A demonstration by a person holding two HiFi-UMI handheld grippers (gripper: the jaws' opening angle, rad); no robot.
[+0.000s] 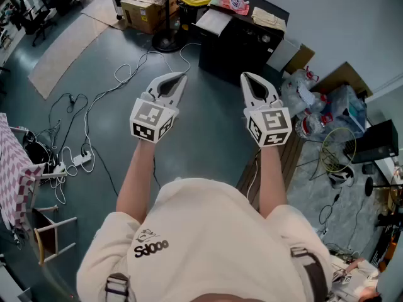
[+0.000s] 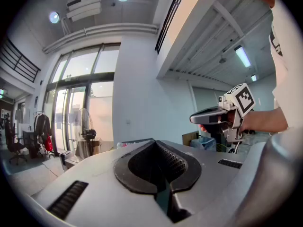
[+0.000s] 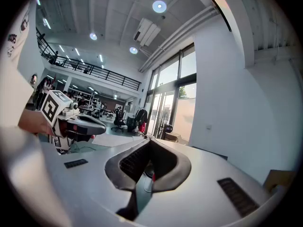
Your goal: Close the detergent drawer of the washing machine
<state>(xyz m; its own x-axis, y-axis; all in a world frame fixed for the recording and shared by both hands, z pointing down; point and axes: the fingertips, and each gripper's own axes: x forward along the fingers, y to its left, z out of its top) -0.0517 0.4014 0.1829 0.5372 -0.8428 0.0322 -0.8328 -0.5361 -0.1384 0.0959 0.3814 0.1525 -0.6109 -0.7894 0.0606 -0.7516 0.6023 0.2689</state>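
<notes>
No washing machine or detergent drawer shows in any view. In the head view I hold both grippers out level in front of my chest, over a grey floor. My left gripper is shut with nothing between its jaws; in the left gripper view its tips meet. My right gripper also looks shut and holds nothing, its tips together in the right gripper view. The two are side by side, a hand's width apart. Each gripper view catches the other gripper: the right gripper and the left gripper.
A black cabinet with cloths on top stands ahead by the wall. Cables and a power strip lie on the floor at left. Cardboard boxes sit at the back, bags and clutter at right, a wooden stool at lower left.
</notes>
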